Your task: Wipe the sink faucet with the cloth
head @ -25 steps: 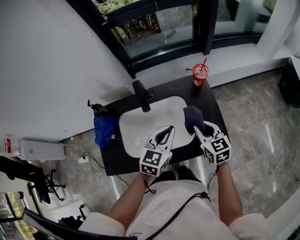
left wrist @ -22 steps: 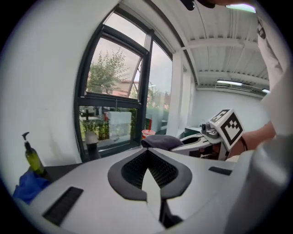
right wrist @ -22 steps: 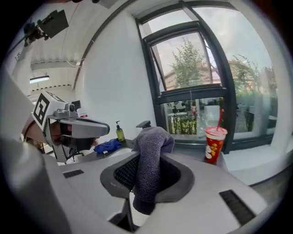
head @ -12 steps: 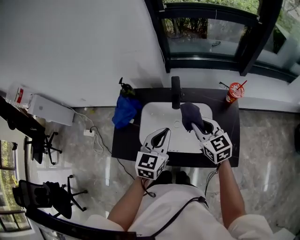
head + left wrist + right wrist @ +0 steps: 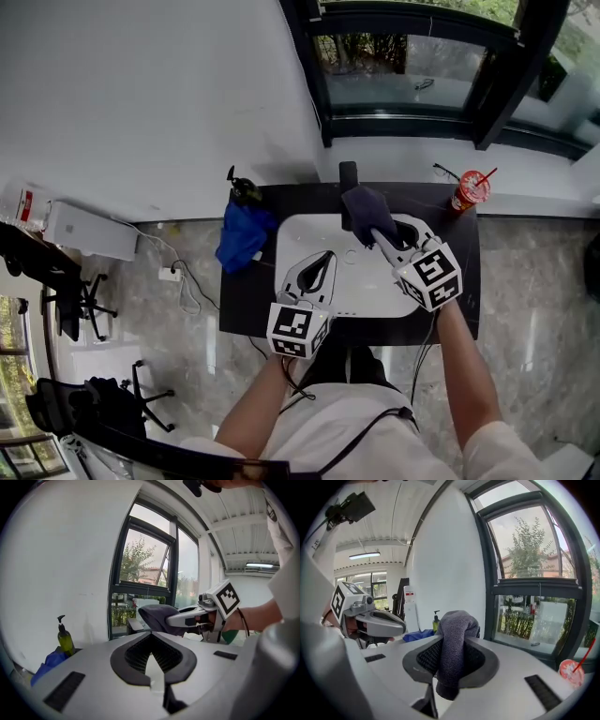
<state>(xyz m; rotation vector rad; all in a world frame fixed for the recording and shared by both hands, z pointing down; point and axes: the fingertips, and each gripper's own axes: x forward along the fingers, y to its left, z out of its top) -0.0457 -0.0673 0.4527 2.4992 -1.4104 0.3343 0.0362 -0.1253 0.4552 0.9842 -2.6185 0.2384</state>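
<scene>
The right tongs (image 5: pixel 375 232) are clamped on a dark grey cloth (image 5: pixel 366 204), which bunches up over their tips and hangs down between the pads in the right gripper view (image 5: pixel 453 644). From the head view the cloth sits at the far side of the white sink (image 5: pixel 300 234), just right of the black faucet (image 5: pixel 349 175) and partly over its base; whether it touches the faucet cannot be told. The left tongs (image 5: pixel 325 256) are closed with tips together and nothing between them, and hang over the near left part of the sink, well apart from the faucet. In the left gripper view the right tongs and cloth show beyond the left tips (image 5: pixel 151 635). The sink is set in a dark table (image 5: pixel 248 300). At the table's far left stands 1 soap bottle (image 5: pixel 246 190) with a blue bundle (image 5: pixel 239 236) just beside it, drooping over the left edge. At the far right corner stands 1 red cup (image 5: pixel 469 192) with a straw.
</scene>
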